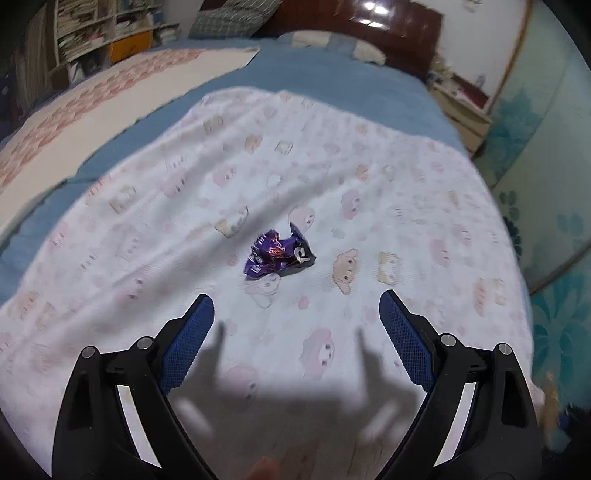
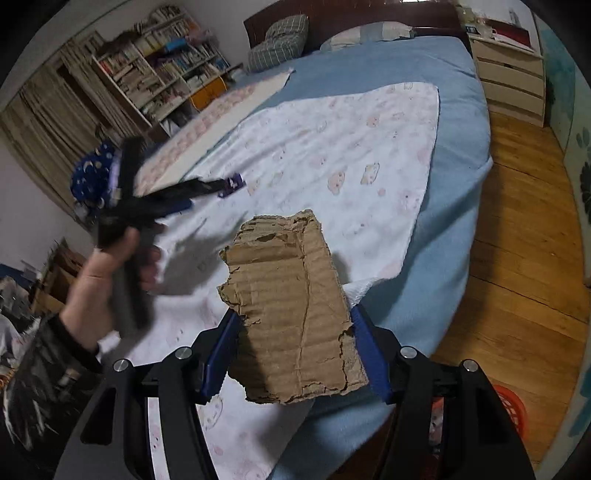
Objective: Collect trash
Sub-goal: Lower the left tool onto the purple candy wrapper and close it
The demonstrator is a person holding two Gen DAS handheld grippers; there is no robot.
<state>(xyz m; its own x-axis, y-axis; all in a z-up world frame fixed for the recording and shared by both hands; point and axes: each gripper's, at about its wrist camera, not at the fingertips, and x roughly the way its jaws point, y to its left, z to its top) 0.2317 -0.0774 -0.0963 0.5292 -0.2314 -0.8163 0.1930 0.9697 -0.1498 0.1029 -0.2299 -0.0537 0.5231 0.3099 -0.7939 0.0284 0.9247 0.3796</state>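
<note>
White patterned blanket over blue bed; wooden floor

left claw: blurry, so its tips are hard to see
red basket: mostly hidden behind the right claw
bookshelf: blurry

Blue bed, wooden floor, bookshelves

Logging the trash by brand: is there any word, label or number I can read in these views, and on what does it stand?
None can be read.
Purple wrapper: print with a white mark, too crumpled and blurred to read.
Torn cardboard in the right gripper: no print showing.
Book spines on the shelf: too small.
Blanket: cartoon figures only.
</note>
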